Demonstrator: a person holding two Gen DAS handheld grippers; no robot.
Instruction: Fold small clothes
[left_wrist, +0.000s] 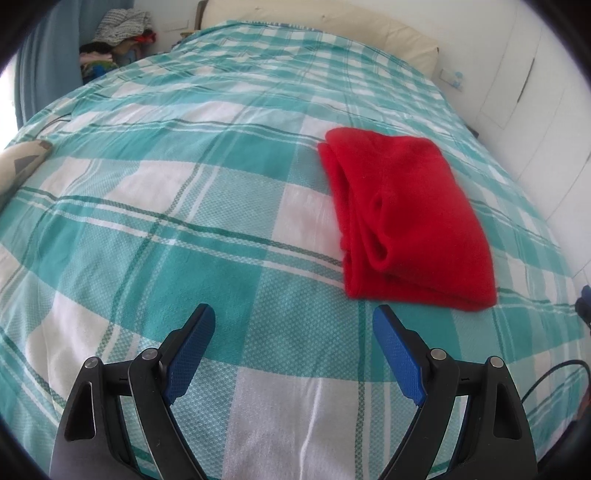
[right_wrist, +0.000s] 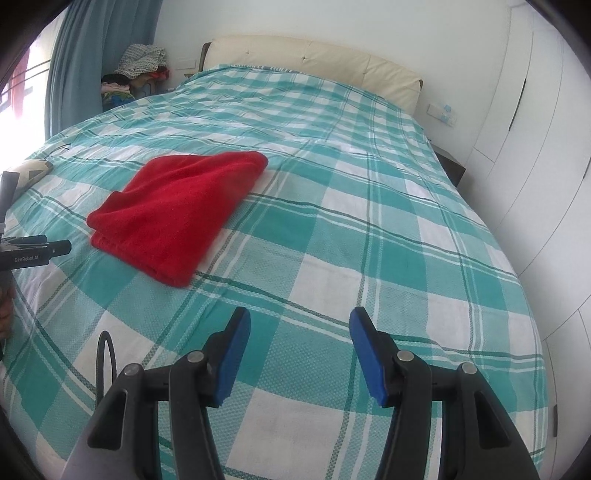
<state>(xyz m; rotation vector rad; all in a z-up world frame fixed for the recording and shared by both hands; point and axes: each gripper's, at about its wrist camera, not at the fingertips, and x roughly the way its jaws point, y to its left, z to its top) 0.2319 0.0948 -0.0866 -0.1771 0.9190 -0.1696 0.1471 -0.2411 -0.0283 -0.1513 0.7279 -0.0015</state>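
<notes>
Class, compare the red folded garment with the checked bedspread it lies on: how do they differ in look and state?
The red garment is one plain colour; the bedspread is checked in teal and white. The garment is folded into a compact stack of layers; the bedspread lies spread out in a single sheet. The garment covers only a small patch; the bedspread covers the whole bed. Both are soft cloth lying flat, and neither tool touches them.

A folded garment (right_wrist: 177, 218) is laid on the bed (right_wrist: 369, 240), well apart from both grippers. The headboard (right_wrist: 314, 59) is set at the far end; a clothes pile (right_wrist: 136, 70) is stacked far left; wardrobe doors (right_wrist: 535, 147) stand right.
</notes>
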